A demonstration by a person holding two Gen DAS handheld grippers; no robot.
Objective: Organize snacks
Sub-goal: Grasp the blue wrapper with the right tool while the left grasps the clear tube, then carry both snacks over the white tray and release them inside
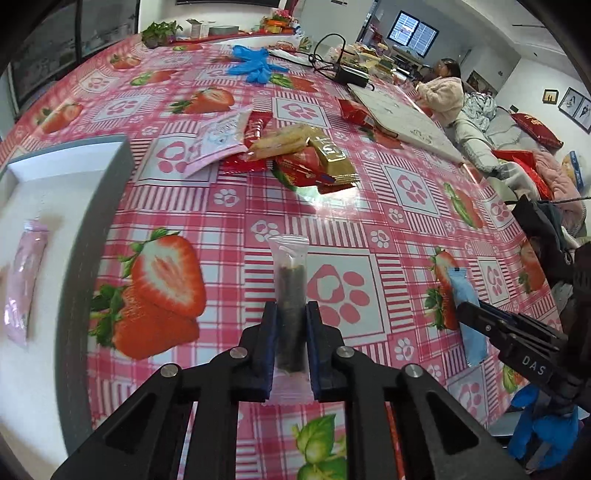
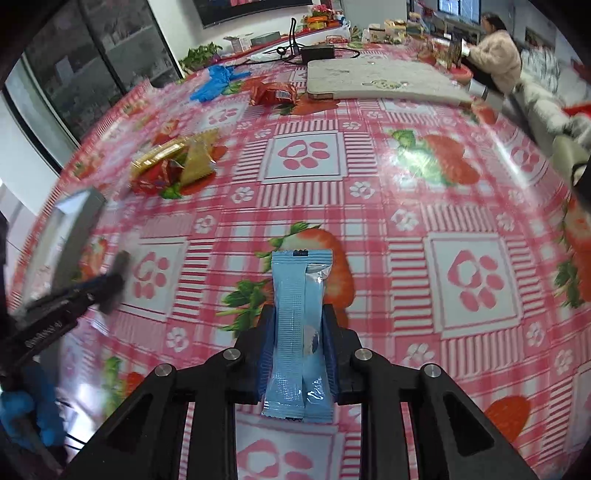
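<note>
My left gripper (image 1: 291, 314) is shut on a clear packet with a dark snack bar (image 1: 290, 291), held above the strawberry tablecloth. My right gripper (image 2: 298, 314) is shut on a light blue packet (image 2: 298, 325); both also show at the right of the left wrist view, the packet (image 1: 467, 317) between the fingers. A grey-rimmed white box (image 1: 96, 229) at the left holds a pink packet (image 1: 22, 284). A pile of snacks (image 1: 291, 155) lies further back, with gold, red, pink and biscuit packets. It also shows in the right wrist view (image 2: 173, 166).
A red packet (image 2: 271, 92) lies by a flat white board (image 2: 380, 81) at the far side. Blue gloves (image 1: 253, 64), a black power adapter with cables (image 1: 349, 74) and a plant (image 1: 160, 33) are at the back. A person (image 1: 445, 92) sits beyond the table.
</note>
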